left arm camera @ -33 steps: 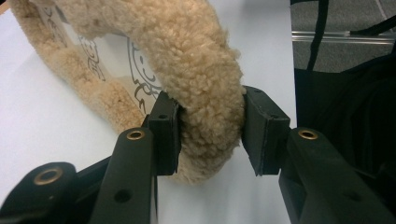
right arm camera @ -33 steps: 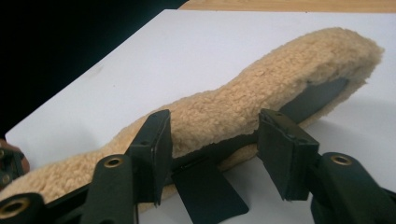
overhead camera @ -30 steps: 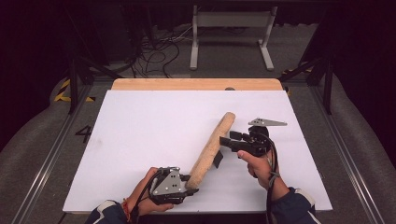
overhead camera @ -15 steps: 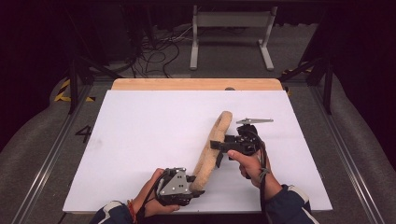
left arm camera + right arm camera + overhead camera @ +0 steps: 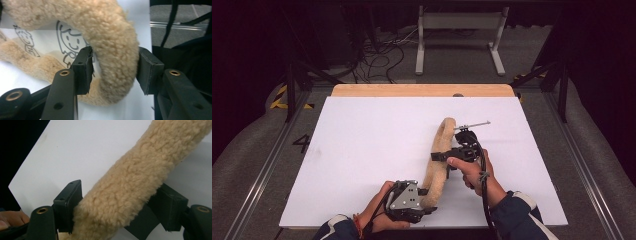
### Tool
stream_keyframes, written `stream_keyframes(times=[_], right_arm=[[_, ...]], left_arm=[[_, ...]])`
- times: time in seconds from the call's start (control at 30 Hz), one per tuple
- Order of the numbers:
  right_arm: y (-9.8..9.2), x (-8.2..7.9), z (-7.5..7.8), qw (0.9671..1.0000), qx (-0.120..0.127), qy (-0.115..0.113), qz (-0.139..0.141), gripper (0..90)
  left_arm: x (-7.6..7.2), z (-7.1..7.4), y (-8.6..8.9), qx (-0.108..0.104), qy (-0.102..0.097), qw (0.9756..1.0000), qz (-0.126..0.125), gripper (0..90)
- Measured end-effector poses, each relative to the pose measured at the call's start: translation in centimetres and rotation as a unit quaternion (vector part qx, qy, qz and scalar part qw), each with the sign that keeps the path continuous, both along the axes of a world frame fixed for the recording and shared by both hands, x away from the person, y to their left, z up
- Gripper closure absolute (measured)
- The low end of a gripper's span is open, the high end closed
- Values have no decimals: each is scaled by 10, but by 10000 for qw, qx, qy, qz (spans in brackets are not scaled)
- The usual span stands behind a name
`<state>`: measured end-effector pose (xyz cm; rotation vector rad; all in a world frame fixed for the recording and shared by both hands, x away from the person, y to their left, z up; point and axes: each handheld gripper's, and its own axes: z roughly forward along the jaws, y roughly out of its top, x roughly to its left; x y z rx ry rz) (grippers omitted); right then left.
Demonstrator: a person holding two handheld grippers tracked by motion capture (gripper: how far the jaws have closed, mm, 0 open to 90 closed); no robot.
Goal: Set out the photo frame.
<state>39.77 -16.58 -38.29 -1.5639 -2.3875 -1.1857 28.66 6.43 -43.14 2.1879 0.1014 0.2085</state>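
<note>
A cartoon face was printed in grey line on the white lining of the fleece sleeve (image 5: 438, 159); no lettering could be read. Nearest the person, the left gripper (image 5: 113, 72) straddled the sleeve's near end; its jaws had just been opening, the right pad touching the fleece, the left pad apart from it. Farther up the sleeve, the right gripper (image 5: 120, 207) clenched its middle, both pads pressed into the pile; the sleeve lay curved on the white board (image 5: 362, 150).

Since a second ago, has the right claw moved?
Yes. The right claw has shifted left, away from the white board's right edge, and now straddles the tan fleecy tube.
</note>
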Motion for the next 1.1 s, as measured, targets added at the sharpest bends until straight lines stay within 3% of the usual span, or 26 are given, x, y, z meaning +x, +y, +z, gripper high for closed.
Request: stream_keyframes(times=[0.23, 0.37, 0.5, 0.67, 0.77, 0.87, 0.9, 0.93, 1.03, 1.1], right_arm=[[4, 4, 9, 9988, -314, 168, 351, 395], [8, 8, 12, 9975, -458, 146, 514, 408], [11, 9, 15, 9968, -560, 25, 577, 483], [12, 9, 23, 9937, -810, -163, 750, 621], [17, 13, 28, 9896, -956, -138, 1063, 638], [24, 13, 33, 9832, -1202, -328, 1336, 658], [24, 13, 33, 9832, -1202, -328, 1336, 658], [28, 12, 38, 9781, -1290, -441, 1575, 659], [29, 13, 40, 9749, -1230, -489, 1791, 660], [30, 12, 42, 9704, -1216, -584, 2003, 660]], left_arm=[[4, -6, 42, 120, 317, 9987, 387, 401], [4, -9, 66, 344, 257, 9972, 618, 350], [5, -17, 94, 617, 388, 9927, 959, 305], [10, -22, 121, 489, 617, 9878, 1347, 301], [13, -21, 129, 336, 658, 9863, 1472, 301], [15, -20, 133, 275, 684, 9858, 1508, 301], [15, -20, 133, 275, 684, 9858, 1508, 301], [15, -20, 133, 318, 655, 9858, 1515, 301], [16, -20, 133, 315, 661, 9859, 1503, 300], [16, -20, 133, 305, 663, 9859, 1507, 299]])
